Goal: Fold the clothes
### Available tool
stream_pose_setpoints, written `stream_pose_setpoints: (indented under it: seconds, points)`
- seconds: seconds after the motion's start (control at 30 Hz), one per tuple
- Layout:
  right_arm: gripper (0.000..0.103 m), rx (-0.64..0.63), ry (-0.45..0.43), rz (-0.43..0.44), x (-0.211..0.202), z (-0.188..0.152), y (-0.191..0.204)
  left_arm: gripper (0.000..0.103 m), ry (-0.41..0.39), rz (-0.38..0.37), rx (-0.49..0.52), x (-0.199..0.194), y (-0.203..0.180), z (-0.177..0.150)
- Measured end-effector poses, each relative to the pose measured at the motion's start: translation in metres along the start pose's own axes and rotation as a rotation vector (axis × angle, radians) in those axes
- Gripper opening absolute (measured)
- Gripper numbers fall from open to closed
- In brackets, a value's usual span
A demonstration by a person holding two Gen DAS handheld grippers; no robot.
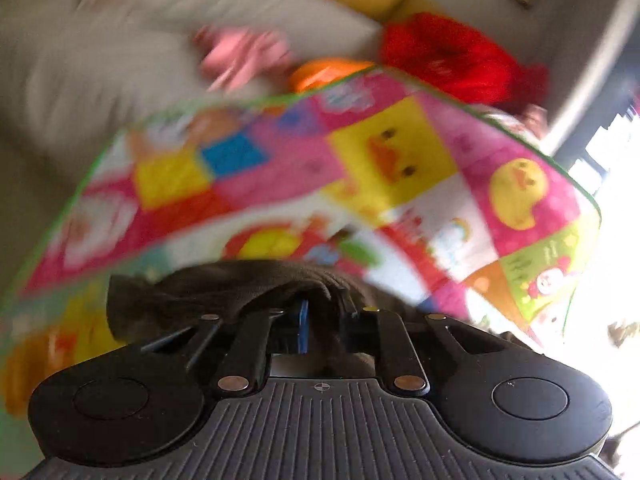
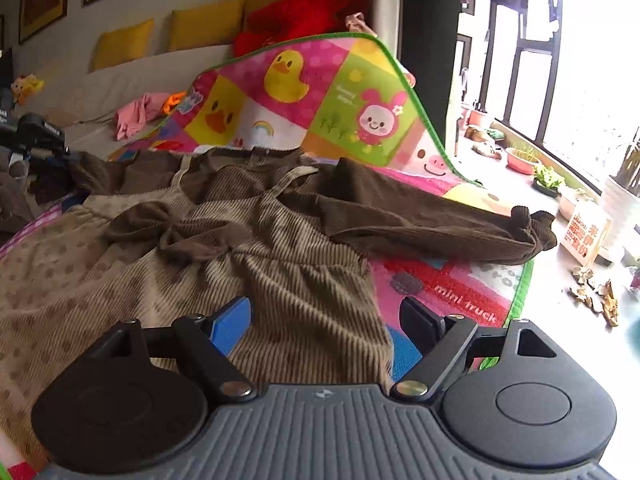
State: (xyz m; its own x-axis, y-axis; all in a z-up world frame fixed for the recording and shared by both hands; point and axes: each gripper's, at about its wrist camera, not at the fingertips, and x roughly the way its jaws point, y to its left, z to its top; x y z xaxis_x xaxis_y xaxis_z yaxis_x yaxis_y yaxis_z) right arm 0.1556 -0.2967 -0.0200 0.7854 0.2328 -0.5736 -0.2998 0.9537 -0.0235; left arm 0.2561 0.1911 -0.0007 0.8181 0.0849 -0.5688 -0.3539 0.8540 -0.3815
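A brown corduroy dress (image 2: 256, 232) with dark brown sleeves and a bow lies spread on a colourful play mat (image 2: 320, 92). Its right sleeve (image 2: 440, 220) stretches toward the mat's right edge. My right gripper (image 2: 326, 320) is open and empty just above the tan skirt. My left gripper (image 1: 324, 320) is shut on dark brown fabric of the dress (image 1: 224, 288), bunched over its fingers; the left wrist view is motion-blurred. The left gripper also shows at the left edge of the right wrist view (image 2: 36, 136), at the dress's left sleeve.
The mat's far end curls up against a grey sofa (image 2: 100, 80) with yellow cushions (image 2: 124, 42), a red garment (image 2: 288, 20) and pink clothing (image 2: 136, 114). A window ledge with plant pots (image 2: 520, 160) and a sign (image 2: 586, 234) runs along the right.
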Motion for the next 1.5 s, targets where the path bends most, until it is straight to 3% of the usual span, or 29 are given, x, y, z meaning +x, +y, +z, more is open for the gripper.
stream_pose_setpoints:
  seconds: [0.1,0.2,0.27,0.33,0.37,0.47,0.53,0.7,0.8,0.87,1.0,1.13,1.17,1.23,1.3,1.4,1.5]
  points:
    - [0.082,0.016,-0.015,-0.003,0.003,0.003,-0.002,0.014,-0.108,-0.064,0.190,-0.017,-0.057,-0.003]
    - [0.082,0.025,-0.026,-0.005,0.004,0.005,-0.003,0.014,-0.177,-0.191,0.409,-0.033,-0.116,-0.031]
    - [0.082,0.030,-0.029,-0.009,0.003,0.006,-0.004,0.015,-0.138,-0.284,0.533,-0.035,-0.147,-0.060]
    - [0.082,0.037,-0.027,-0.020,0.003,0.006,-0.006,0.021,-0.037,-0.373,0.625,-0.029,-0.167,-0.092]
    - [0.082,0.041,-0.026,-0.026,0.003,0.007,-0.007,0.030,0.016,-0.408,0.657,-0.026,-0.171,-0.106]
    - [0.083,0.058,-0.026,-0.042,0.003,0.010,-0.009,0.081,0.122,-0.479,0.734,-0.024,-0.177,-0.138]
    - [0.083,0.061,-0.028,-0.043,0.006,0.017,-0.010,0.091,0.139,-0.496,0.773,-0.030,-0.176,-0.149]
    - [0.083,0.033,-0.069,0.024,0.024,0.054,0.007,0.098,0.183,-0.524,0.749,-0.048,-0.160,-0.147]
    - [0.083,-0.072,-0.111,0.108,0.046,0.087,0.042,0.101,0.199,-0.519,0.688,-0.057,-0.142,-0.141]
    - [0.082,-0.154,-0.123,0.175,0.066,0.108,0.070,0.103,0.202,-0.476,0.646,-0.061,-0.127,-0.135]
    - [0.068,-0.253,-0.071,0.272,0.118,0.136,0.127,0.103,0.236,-0.430,0.570,-0.055,-0.101,-0.133]
    - [0.068,-0.343,-0.022,0.282,0.163,0.141,0.172,0.103,0.271,-0.410,0.524,-0.046,-0.084,-0.140]
    - [0.067,-0.387,-0.032,0.255,0.168,0.138,0.177,0.103,0.268,-0.411,0.532,-0.047,-0.084,-0.140]
    - [0.055,-0.455,-0.072,0.159,0.170,0.133,0.179,0.103,0.273,-0.416,0.531,-0.047,-0.083,-0.138]
    - [0.054,-0.497,-0.123,0.031,0.166,0.130,0.171,0.103,0.277,-0.420,0.521,-0.047,-0.083,-0.136]
    - [0.054,-0.367,-0.111,-0.151,0.151,0.132,0.107,0.103,0.268,-0.432,0.502,-0.050,-0.083,-0.130]
    - [0.054,-0.210,-0.047,-0.229,0.132,0.122,0.041,0.103,0.237,-0.470,0.502,-0.054,-0.091,-0.122]
